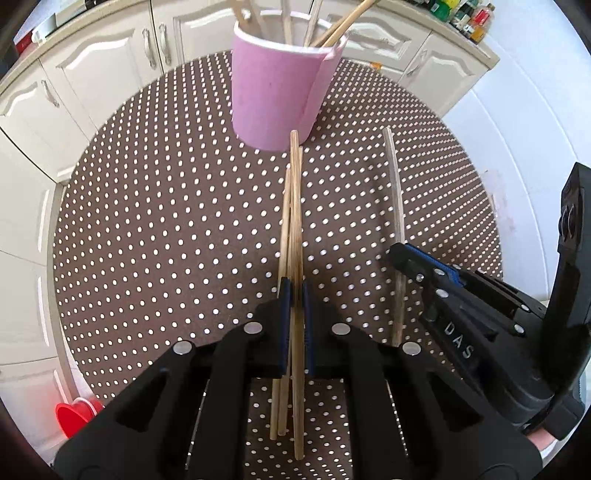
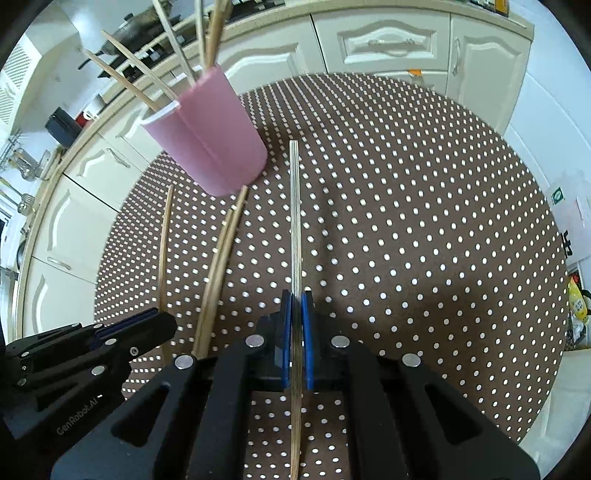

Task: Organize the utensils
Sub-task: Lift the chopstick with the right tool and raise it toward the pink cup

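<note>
A pink cup (image 1: 275, 92) stands on the round dotted table (image 1: 166, 221) with several wooden chopsticks in it; it also shows in the right wrist view (image 2: 210, 144). My left gripper (image 1: 294, 291) is shut on a chopstick (image 1: 294, 221); two more chopsticks (image 1: 284, 229) lie right beside it under the jaws. My right gripper (image 2: 296, 299) is shut on a single chopstick (image 2: 294, 221), seen from the left wrist view (image 1: 395, 229). The left gripper also shows at the lower left of the right wrist view (image 2: 147, 325).
White kitchen cabinets (image 1: 110, 62) ring the table. A red container (image 1: 75, 413) sits on the floor at lower left. Bottles (image 1: 465, 14) stand on the counter at the upper right. One more chopstick (image 2: 165, 240) lies left of the bundle.
</note>
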Demonstrator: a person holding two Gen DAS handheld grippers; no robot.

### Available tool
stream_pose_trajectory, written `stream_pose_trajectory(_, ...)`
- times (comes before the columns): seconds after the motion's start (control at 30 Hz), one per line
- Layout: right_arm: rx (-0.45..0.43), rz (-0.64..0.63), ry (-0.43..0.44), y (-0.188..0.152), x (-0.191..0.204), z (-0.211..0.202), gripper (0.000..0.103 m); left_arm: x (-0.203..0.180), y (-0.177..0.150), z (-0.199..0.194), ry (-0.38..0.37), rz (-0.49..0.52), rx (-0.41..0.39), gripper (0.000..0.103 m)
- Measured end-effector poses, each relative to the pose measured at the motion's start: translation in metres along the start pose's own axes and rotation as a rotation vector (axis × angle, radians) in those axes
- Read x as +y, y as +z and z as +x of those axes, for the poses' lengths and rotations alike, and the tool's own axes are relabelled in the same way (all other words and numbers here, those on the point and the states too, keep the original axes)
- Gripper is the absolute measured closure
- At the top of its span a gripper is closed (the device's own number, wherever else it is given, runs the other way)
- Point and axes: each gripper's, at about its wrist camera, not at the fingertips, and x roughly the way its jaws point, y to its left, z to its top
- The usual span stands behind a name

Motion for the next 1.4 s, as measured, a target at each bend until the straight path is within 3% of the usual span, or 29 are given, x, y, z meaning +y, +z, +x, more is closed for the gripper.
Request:
stream_pose_trajectory(0.47,-0.147,-0.06,0.05,0.0,0.015,-0.056,0.099,-0.022,-0.022,-0.074,0.026,0.034,-0.154,0.096)
stream_pose_trajectory(1.0,-0.253,-0.097,0.103,0.008,0.022,-0.102,0.099,-0.027,-0.003,-0.098,0.044,-0.006,-0.285,0.096)
stream_pose_trajectory(1.4,-0.363,-0.079,0.134,0.034,0.02,-0.133,0.098,-0.023,0.015,-0.13,0.071,-0.036,-0.394,0.096)
